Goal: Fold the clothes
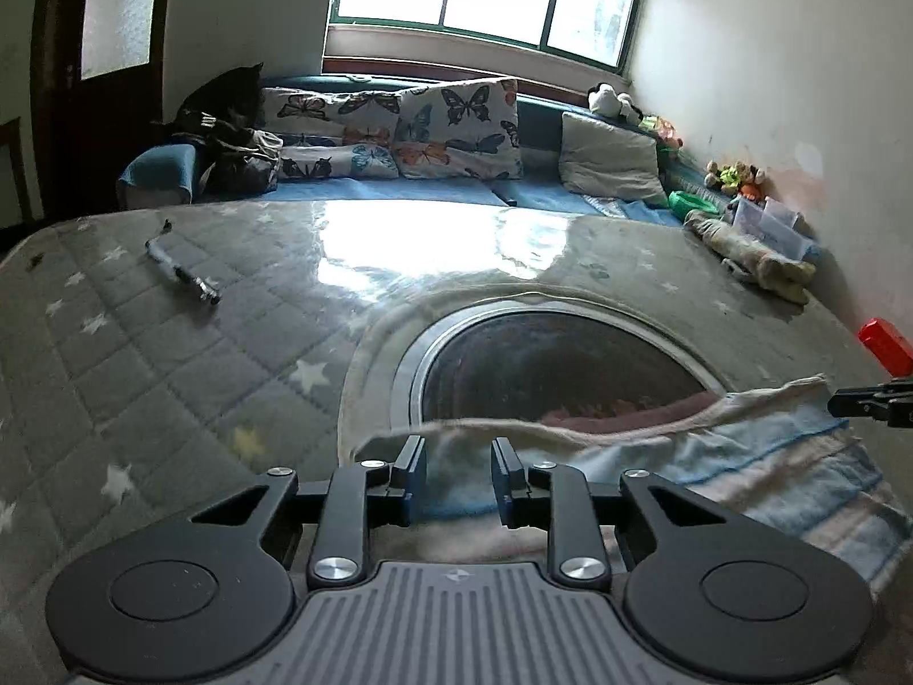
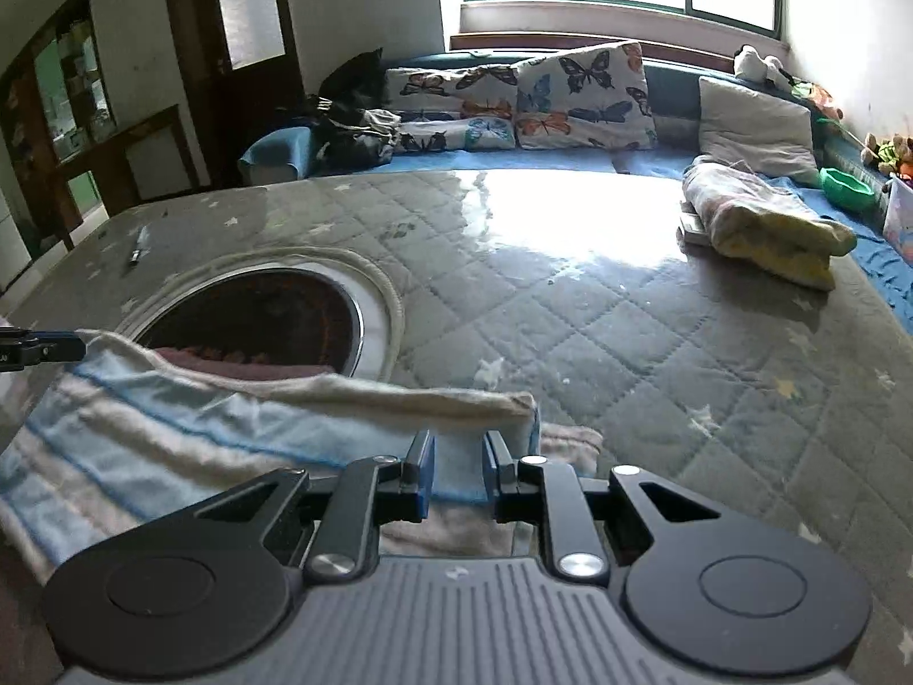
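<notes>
A blue and white striped cloth (image 1: 742,456) hangs stretched between both grippers above the quilted grey table cover (image 1: 171,371). My left gripper (image 1: 459,474) is shut on one upper corner, with fabric filling the space between its blue pads. In the right wrist view the same cloth (image 2: 171,428) runs left to the left gripper (image 2: 57,349), which pinches the far corner. My right gripper (image 2: 456,476) is shut on the other corner. Its tip, the right gripper (image 1: 850,402), shows at the right edge of the left wrist view. The cloth's lower part lies on the table.
A round dark opening with a metal rim (image 1: 559,365) sits in the table just beyond the cloth. A pen-like object (image 1: 182,274) lies far left. A folded cloth pile (image 2: 764,228) rests at the far right, near a green bowl (image 2: 847,188). A sofa with butterfly pillows (image 1: 456,125) lines the window wall.
</notes>
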Available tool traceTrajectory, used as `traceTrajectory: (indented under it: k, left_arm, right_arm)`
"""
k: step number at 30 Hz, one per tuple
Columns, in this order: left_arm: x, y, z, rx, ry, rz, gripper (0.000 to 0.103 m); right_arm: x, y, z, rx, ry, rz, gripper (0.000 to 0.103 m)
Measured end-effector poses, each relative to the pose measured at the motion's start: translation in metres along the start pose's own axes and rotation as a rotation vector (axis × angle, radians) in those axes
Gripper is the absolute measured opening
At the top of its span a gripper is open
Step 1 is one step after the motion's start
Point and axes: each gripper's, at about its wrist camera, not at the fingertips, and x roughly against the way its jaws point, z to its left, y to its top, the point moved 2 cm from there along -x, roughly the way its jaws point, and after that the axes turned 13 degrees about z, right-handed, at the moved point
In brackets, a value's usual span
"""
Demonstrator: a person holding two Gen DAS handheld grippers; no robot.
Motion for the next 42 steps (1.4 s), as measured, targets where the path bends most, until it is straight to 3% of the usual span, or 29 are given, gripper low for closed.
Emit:
traceTrajectory:
  k: [11, 19, 25, 27, 30, 36, 42]
  left_arm:
    - [-0.023, -0.002, 0.009, 0.009, 0.027, 0.039, 0.021]
    - [0.003, -0.008, 0.009, 0.048, 0.026, 0.0, 0.023]
    - [0.039, -0.042, 0.006, 0.084, 0.048, 0.006, 0.045]
    - [0.051, -0.057, 0.0, 0.1, 0.057, 0.018, 0.053]
    - [0.066, -0.079, -0.008, 0.123, 0.07, 0.031, 0.056]
    - [0.083, -0.114, -0.027, 0.182, 0.072, 0.047, 0.055]
    - [0.088, -0.128, -0.031, 0.3, 0.046, 0.049, 0.054]
  right_arm:
    - [-0.027, 0.005, -0.012, -0.045, -0.018, 0.022, 0.012]
    - [-0.019, 0.003, -0.007, -0.024, -0.036, 0.019, 0.014]
    - [-0.014, 0.004, -0.003, -0.013, -0.039, 0.018, 0.018]
    - [-0.008, 0.005, 0.004, 0.003, -0.03, 0.01, 0.018]
    - [0.002, 0.006, 0.018, 0.032, -0.007, 0.002, 0.018]
    - [0.016, 0.008, 0.062, 0.115, 0.074, 0.003, 0.019]
    - [0.025, 0.007, 0.116, 0.243, 0.133, 0.022, 0.019]
